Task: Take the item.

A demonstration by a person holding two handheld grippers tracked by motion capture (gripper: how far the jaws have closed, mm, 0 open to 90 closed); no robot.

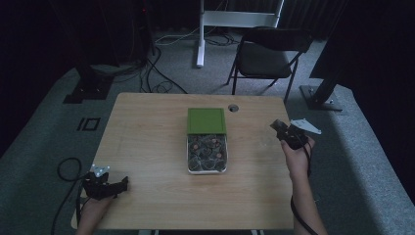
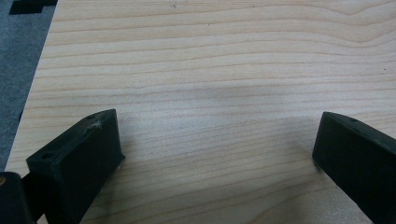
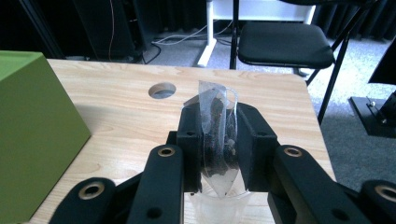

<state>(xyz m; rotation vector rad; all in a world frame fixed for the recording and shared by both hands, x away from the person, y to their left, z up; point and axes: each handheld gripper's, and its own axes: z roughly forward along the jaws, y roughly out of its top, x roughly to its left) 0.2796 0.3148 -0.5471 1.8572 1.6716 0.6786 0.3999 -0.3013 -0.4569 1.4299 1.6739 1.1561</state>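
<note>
Right hand-held gripper (image 3: 218, 135) pinches a clear sachet (image 3: 217, 126)

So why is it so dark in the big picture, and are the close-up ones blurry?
High view: dim, room behind nearly black, table lit. Left gripper view: bright, wood grain sharp, soft shadow mid-table. Right gripper view: tea bag sharp, green box slightly soft.

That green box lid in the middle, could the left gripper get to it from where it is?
Probably yes: the left gripper is open and holds nothing, and bare table lies between it and the green lid.
</note>
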